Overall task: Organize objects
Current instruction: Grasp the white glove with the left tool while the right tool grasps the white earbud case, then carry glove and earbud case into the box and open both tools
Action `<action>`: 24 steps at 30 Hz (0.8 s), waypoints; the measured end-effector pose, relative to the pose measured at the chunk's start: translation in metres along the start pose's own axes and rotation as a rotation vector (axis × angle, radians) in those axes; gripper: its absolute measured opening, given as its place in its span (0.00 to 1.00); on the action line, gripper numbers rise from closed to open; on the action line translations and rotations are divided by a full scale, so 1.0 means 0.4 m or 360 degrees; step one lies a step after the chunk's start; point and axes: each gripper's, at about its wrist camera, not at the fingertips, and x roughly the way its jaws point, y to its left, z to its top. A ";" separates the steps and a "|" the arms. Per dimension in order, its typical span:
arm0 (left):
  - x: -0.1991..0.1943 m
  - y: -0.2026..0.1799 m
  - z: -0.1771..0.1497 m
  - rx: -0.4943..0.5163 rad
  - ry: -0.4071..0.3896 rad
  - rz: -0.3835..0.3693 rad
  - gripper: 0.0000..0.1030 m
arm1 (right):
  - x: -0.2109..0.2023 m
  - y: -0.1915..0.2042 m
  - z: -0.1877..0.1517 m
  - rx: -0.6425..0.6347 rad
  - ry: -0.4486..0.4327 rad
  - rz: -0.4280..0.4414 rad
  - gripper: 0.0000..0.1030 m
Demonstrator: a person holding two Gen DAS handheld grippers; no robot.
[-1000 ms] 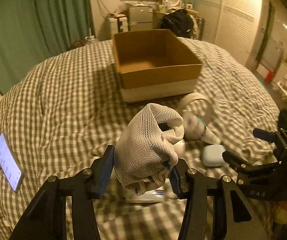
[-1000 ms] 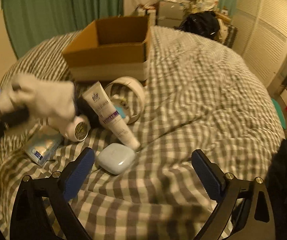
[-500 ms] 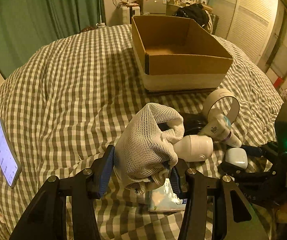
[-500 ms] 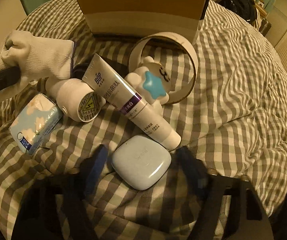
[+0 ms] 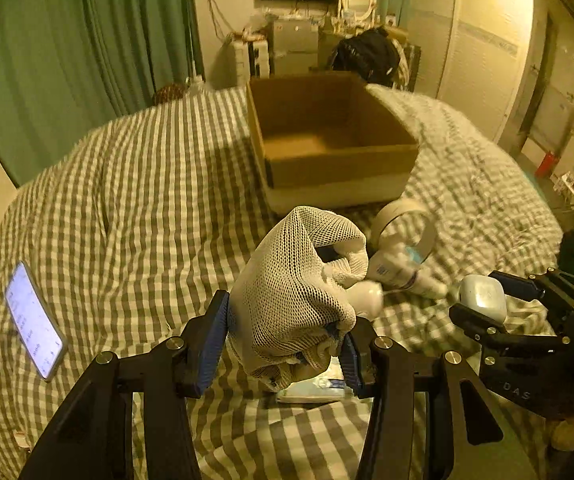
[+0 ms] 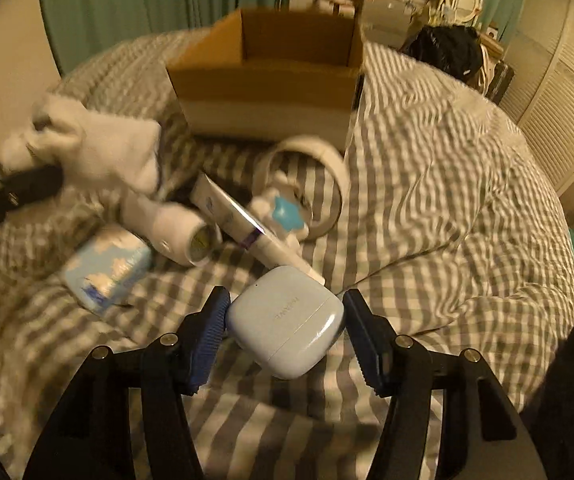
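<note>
My left gripper [image 5: 283, 340] is shut on a white mesh glove [image 5: 295, 292] and holds it above the checked bedspread; the glove also shows in the right wrist view [image 6: 99, 152]. My right gripper [image 6: 285, 328] is shut on a pale blue earbud case [image 6: 287, 320], which also shows in the left wrist view [image 5: 483, 298]. An open cardboard box [image 5: 327, 140] stands further back on the bed. A white tube [image 6: 247, 224], a white bottle [image 6: 179, 232], a tissue pack [image 6: 107, 268], a small toy with a blue star [image 6: 283, 212] and a white ring [image 6: 327, 160] lie in front of the box.
A lit phone [image 5: 33, 320] lies on the bedspread at the left. Green curtains [image 5: 67, 40] hang behind the bed. A dark bag [image 5: 367, 52] and furniture stand at the far wall.
My right gripper has closed on the earbud case and lifted it off the bedspread. My left gripper still holds the glove and has tilted up, facing the box.
</note>
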 end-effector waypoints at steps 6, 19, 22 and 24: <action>-0.104 -0.018 0.031 0.0049 -0.0155 -0.0009 0.49 | -0.148 0.000 0.029 -0.0011 -0.0195 0.0003 0.57; -0.183 0.010 0.206 0.0096 -0.0349 0.0004 0.49 | -0.368 -0.001 0.164 -0.0076 -0.0533 0.0047 0.57; -0.164 0.019 0.259 0.0085 -0.0355 -0.0007 0.49 | -0.377 -0.011 0.212 -0.0058 -0.0559 0.0088 0.57; -0.142 0.027 0.296 0.0078 -0.0360 -0.0004 0.49 | -0.374 -0.013 0.249 -0.0061 -0.0573 0.0092 0.57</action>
